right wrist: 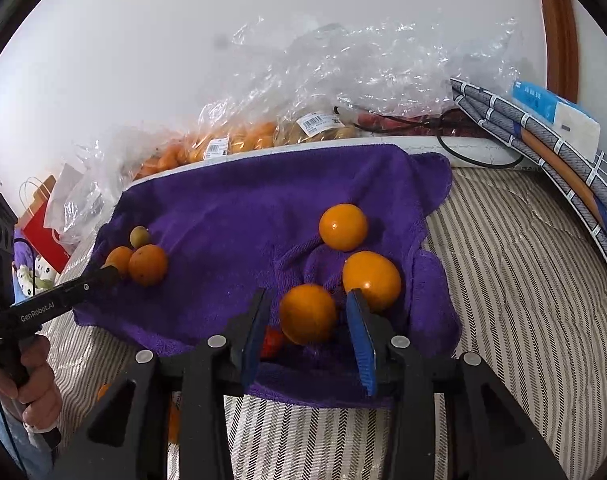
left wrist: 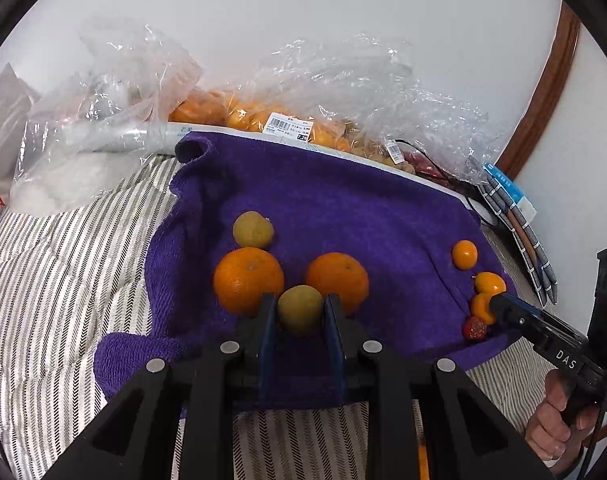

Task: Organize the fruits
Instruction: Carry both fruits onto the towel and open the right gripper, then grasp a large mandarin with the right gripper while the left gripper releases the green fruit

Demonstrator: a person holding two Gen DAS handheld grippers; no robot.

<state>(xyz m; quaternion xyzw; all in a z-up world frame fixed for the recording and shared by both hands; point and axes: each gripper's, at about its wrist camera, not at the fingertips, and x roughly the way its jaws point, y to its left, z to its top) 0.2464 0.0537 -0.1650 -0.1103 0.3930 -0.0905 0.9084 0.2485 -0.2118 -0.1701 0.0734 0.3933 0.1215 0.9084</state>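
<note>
A purple towel lies on the striped bed. In the left wrist view my left gripper is shut on a small greenish-yellow fruit, between two large oranges; a second greenish fruit lies behind. In the right wrist view my right gripper is open around a small orange without touching it. Two more small oranges lie beyond, and a red fruit sits by the left finger.
Clear plastic bags of oranges and other fruit lie along the wall behind the towel. Folded grey checked cloth and a blue-white packet lean at the right. A red paper bag stands at the left. Striped bedding surrounds the towel.
</note>
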